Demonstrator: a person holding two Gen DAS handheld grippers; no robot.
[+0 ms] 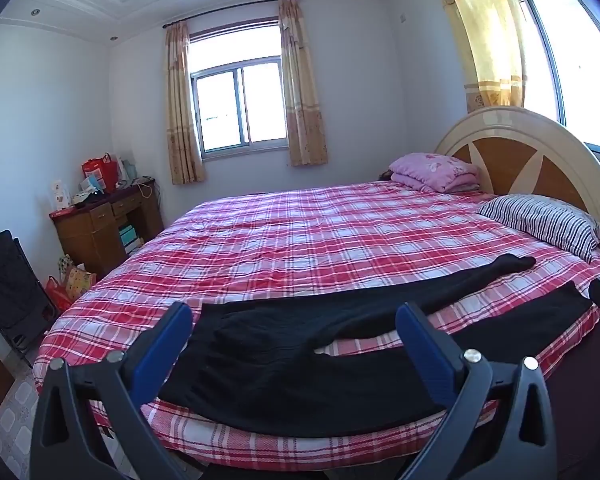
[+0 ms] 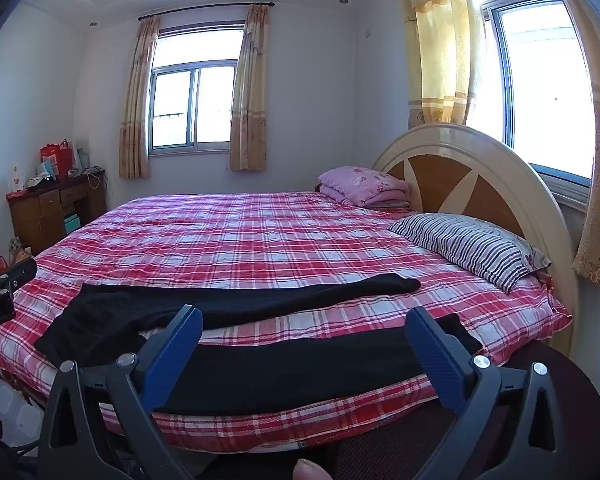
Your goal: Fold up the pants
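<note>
Black pants (image 1: 284, 344) lie spread flat along the near edge of the bed, waist to the left, the two legs apart and running right. The far leg (image 1: 480, 272) ends near the striped pillow; the near leg (image 2: 300, 368) follows the mattress edge. My left gripper (image 1: 294, 320) hovers open in front of the waist and crotch, nothing between its blue pads. My right gripper (image 2: 304, 324) hangs open over the near leg, short of its cuff (image 2: 456, 330), not touching it. Each gripper shows at the edge of the other's view.
The bed (image 1: 300, 232) has a red plaid sheet, a striped pillow (image 1: 548, 224) and a folded pink quilt (image 1: 432, 170) by the round headboard. A wooden desk (image 1: 100, 224) with bags stands at the far left wall. A black rack (image 1: 8, 280) stands left of the bed.
</note>
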